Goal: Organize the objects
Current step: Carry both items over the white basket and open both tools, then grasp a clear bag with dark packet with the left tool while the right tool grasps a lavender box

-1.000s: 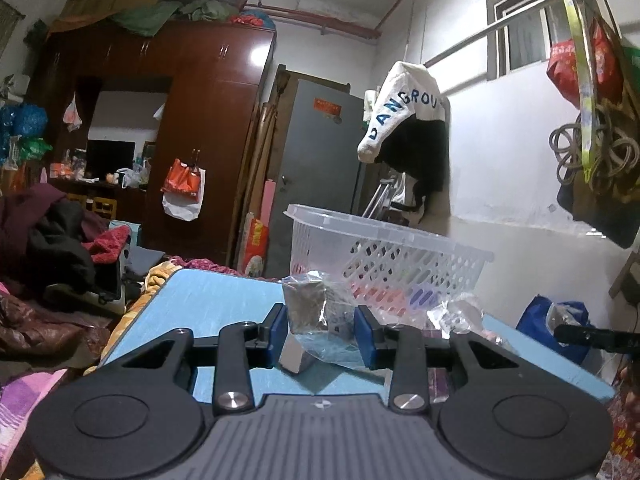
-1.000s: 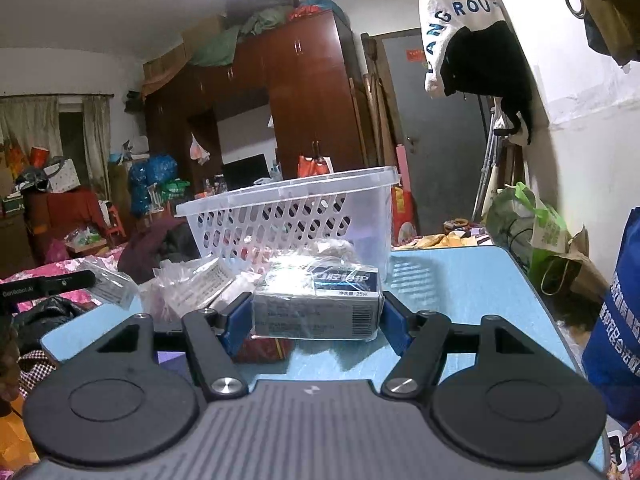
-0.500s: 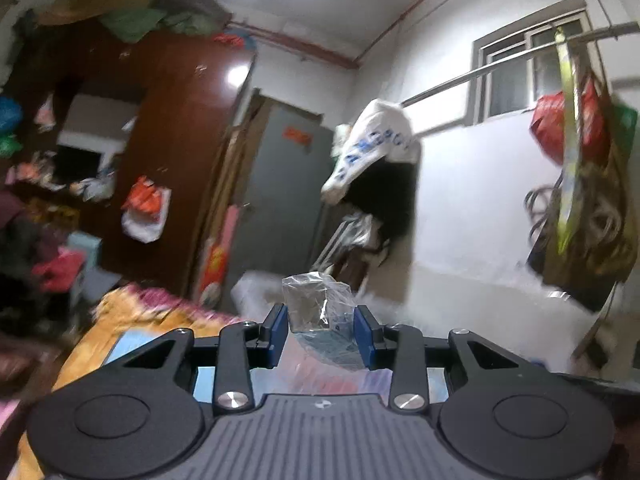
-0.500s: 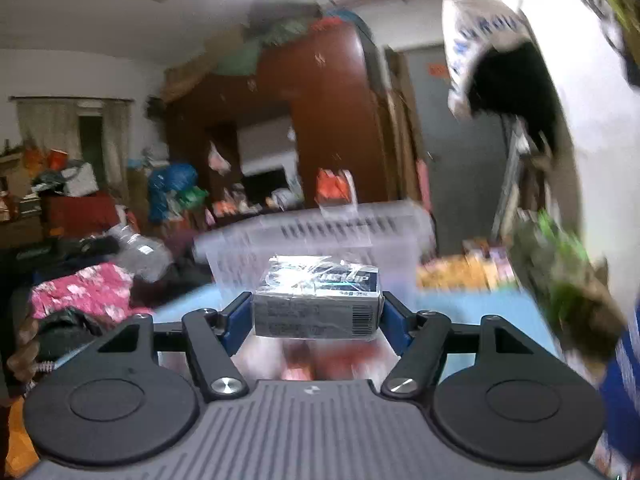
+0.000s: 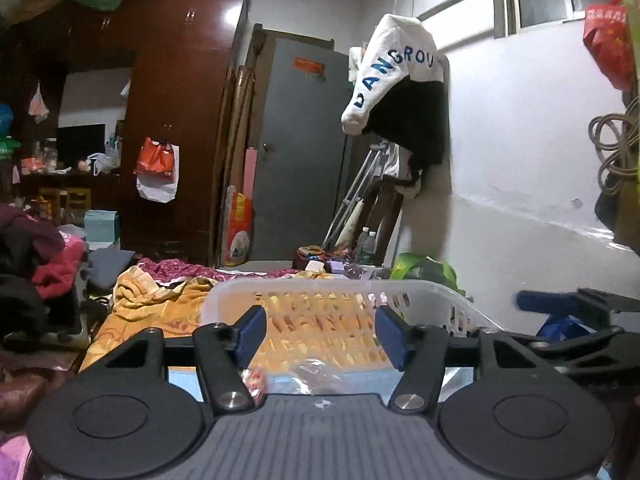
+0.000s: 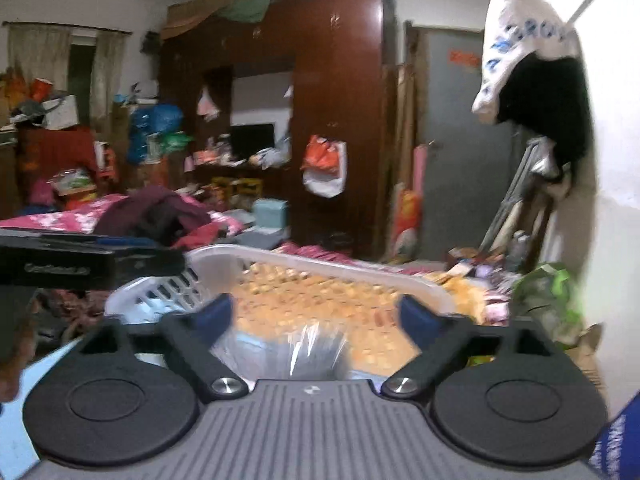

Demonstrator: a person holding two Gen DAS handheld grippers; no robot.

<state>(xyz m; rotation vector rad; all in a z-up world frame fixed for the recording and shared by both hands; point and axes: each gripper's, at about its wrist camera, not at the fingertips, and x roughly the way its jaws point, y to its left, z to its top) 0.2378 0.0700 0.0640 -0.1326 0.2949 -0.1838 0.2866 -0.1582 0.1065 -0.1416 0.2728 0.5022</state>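
Observation:
A white slotted plastic basket (image 5: 304, 292) stands on the blue table, seen from above its rim in both wrist views (image 6: 320, 268). My left gripper (image 5: 320, 334) is open and empty over the basket's near side; a clear plastic bag (image 5: 316, 376) lies below it inside the basket. My right gripper (image 6: 316, 314) is open and empty over the same basket; a plastic-wrapped box (image 6: 288, 352), blurred, lies below it inside. The right gripper shows at the right of the left wrist view (image 5: 576, 304); the left gripper shows at the left of the right wrist view (image 6: 80, 264).
A yellow cloth (image 5: 152, 304) lies beyond the basket. A dark wooden wardrobe (image 5: 180, 120) and a grey door (image 5: 300, 148) stand at the back. Piled clothes (image 5: 36, 256) sit at the left. A white wall (image 5: 520, 200) with hanging bags is close on the right.
Both grippers rose from the table to above the basket and opened. The left let go of the clear bag, the right let go of the wrapped box; both now lie in the basket.

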